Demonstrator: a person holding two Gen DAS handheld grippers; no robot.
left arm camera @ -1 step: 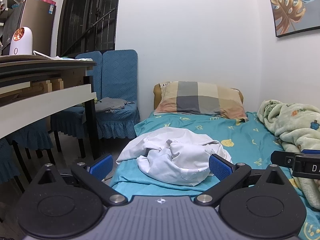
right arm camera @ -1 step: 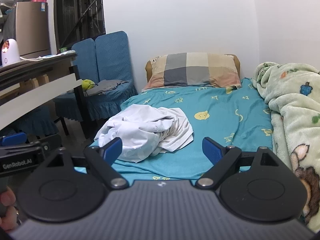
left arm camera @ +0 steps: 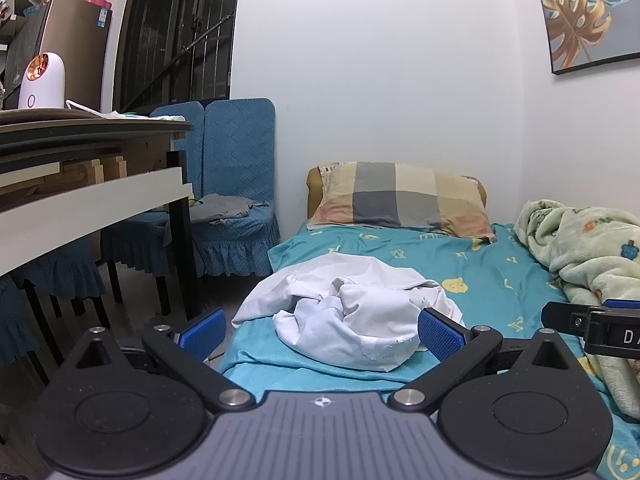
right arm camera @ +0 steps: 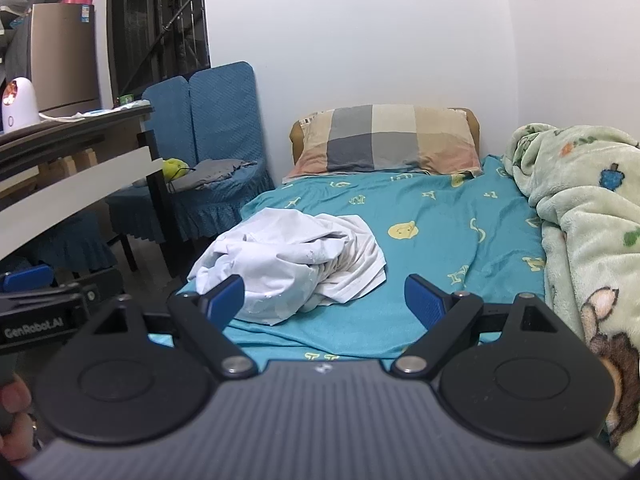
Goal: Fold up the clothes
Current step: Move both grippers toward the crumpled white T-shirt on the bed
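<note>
A crumpled white garment (left arm camera: 352, 312) (right arm camera: 288, 256) lies in a heap on the teal bed sheet (left arm camera: 500, 276) (right arm camera: 432, 216), near the bed's front left corner. My left gripper (left arm camera: 320, 332) is open just short of the heap, its blue pads (left arm camera: 202, 332) spread wide with nothing between them. My right gripper (right arm camera: 325, 302) is open too, held over the sheet's front edge to the right of the garment. Each gripper's body shows at the side of the other's view. A hand (right arm camera: 12, 412) holds the left one.
A checked pillow (left arm camera: 400, 204) lies at the head of the bed. A pale green fleece blanket (right arm camera: 592, 208) is bunched along the right side. Left of the bed stand a table (left arm camera: 80, 184) and blue-covered chairs (left arm camera: 236, 184), one with a grey cloth (left arm camera: 226, 208).
</note>
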